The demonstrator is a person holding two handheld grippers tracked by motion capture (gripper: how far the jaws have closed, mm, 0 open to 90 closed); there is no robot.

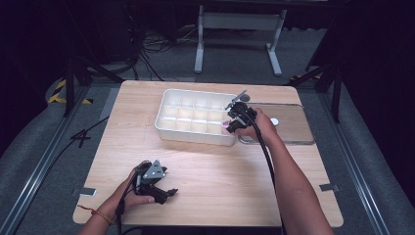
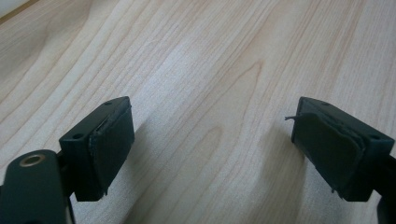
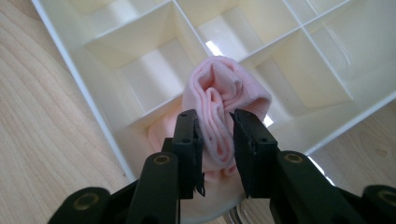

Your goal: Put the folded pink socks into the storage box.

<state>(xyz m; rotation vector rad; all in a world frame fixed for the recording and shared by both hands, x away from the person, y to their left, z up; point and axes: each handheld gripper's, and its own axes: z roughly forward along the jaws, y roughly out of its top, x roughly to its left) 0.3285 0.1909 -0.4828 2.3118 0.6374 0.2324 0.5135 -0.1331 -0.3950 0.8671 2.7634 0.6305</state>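
Right gripper [image 3: 215,140] nearest the lens in its own view: both jaws sit on either side of a rolled pink cloth [image 3: 223,100], pads against the folds, so I read it as gripped. The grip looks light, not squeezed hard.

Landmark: the white divider tray [image 1: 166,128].
- Pink cloth is at the tray's near right corner, in or just above the corner cell. Can't tell whether it rests on the cell floor.
- Right gripper [image 1: 237,119] is at that same corner.
- Left gripper [image 1: 166,192] is well apart from the tray, toward the person, jaws wide open over the bare wooden table [image 2: 205,70], holding nothing.
- Clear flat lid [image 1: 293,128] with a white knob lies just beside the tray's right side.

Progress, my read: cloth is at its cell, placement nearly done or just under way. Release and hand withdrawal remain. The other visible cells look empty, so this is likely the first item in.

Counts: one tray, one cloth, one lid, two grippers. Tray is four cells deep. I can't count the columns reliably.
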